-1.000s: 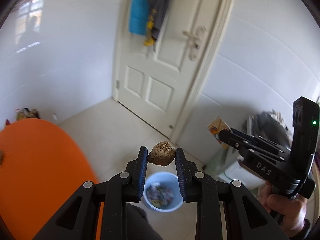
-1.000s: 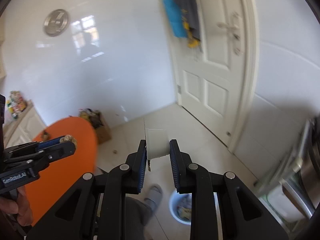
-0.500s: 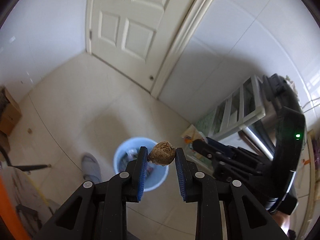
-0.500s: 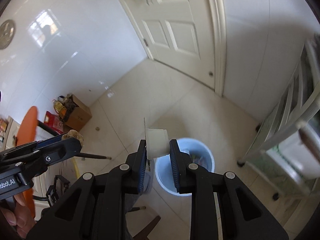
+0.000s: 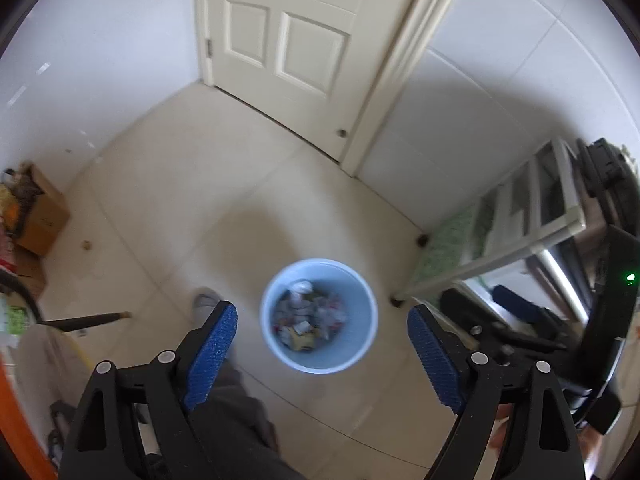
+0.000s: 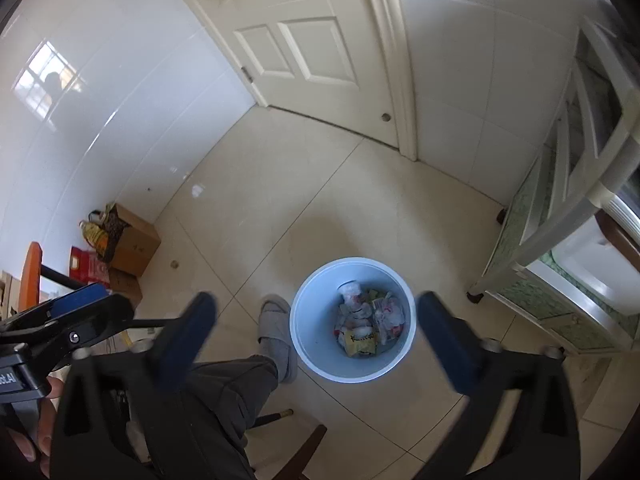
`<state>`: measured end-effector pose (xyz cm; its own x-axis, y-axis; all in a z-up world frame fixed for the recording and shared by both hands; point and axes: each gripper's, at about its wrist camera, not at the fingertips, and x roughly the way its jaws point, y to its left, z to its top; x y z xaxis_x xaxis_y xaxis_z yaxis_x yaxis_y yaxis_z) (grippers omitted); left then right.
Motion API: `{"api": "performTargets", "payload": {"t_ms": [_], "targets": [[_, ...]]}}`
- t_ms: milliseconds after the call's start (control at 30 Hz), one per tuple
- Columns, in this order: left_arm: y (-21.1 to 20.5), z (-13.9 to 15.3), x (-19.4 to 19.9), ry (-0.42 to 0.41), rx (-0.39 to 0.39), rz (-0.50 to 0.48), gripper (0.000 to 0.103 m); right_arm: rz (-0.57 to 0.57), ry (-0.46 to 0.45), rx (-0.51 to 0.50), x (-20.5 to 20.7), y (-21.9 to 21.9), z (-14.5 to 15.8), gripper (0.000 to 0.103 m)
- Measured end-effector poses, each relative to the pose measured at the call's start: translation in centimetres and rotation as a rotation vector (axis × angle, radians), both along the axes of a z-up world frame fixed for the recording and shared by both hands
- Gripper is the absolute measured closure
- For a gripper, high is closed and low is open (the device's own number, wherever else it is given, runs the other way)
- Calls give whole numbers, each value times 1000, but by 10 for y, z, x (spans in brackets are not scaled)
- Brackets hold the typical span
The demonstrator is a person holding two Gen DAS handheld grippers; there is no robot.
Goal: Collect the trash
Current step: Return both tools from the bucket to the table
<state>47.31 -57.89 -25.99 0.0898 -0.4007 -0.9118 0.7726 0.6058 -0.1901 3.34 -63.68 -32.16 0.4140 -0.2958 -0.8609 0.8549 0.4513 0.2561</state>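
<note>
A light blue waste bin [image 5: 372, 312] stands on the tiled floor below both grippers, partly filled with wrappers and paper trash [image 5: 310, 316]. It also shows in the right wrist view [image 6: 304, 344] with trash [image 6: 366, 322] inside. My left gripper [image 5: 322, 320] is wide open and empty, straight above the bin. My right gripper [image 6: 314, 312] is wide open and empty, also above the bin, its fingers blurred. The brown lump and the white piece are no longer between the fingers.
A white door [image 6: 316, 36] and tiled walls stand behind the bin. A pale shelf rack [image 6: 560, 216] stands to the right. Cardboard boxes [image 6: 134, 242] sit at the left wall. The person's leg and grey slipper [image 6: 274, 330] are beside the bin. The orange table edge [image 6: 30, 276] is at far left.
Both grippers opened over the bin. The brown lump left the left gripper and the white piece left the right gripper. Both views tilted further down onto the bin.
</note>
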Motion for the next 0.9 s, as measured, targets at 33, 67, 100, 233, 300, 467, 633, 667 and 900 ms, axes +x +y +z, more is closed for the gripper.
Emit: {"api": "performTargets", "payload": {"t_ms": [33, 67, 100, 233, 300, 467, 633, 667, 900], "targets": [[1, 3, -5, -21, -3, 11, 18, -2, 2, -6, 1, 2, 3, 0], [4, 8, -10, -47, -6, 23, 16, -2, 7, -17, 3, 4, 7, 0], [8, 13, -16, -73, -11, 36, 15, 1, 9, -26, 4, 6, 11, 0], [37, 31, -40, -117, -43, 64, 13, 23, 2, -51, 12, 17, 27, 0], [48, 44, -51, -141, -63, 79, 13, 36, -3, -66, 17, 25, 37, 0], [90, 75, -69, -173, -120, 111, 13, 71, -28, -102, 31, 48, 65, 0], [155, 112, -81, -215, -183, 173, 13, 122, -66, -162, 49, 76, 100, 0], [165, 117, -83, -221, -193, 188, 13, 138, -76, -182, 55, 84, 110, 0], [257, 157, -93, -265, -265, 297, 12, 235, -126, -278, 89, 130, 161, 0]]}}
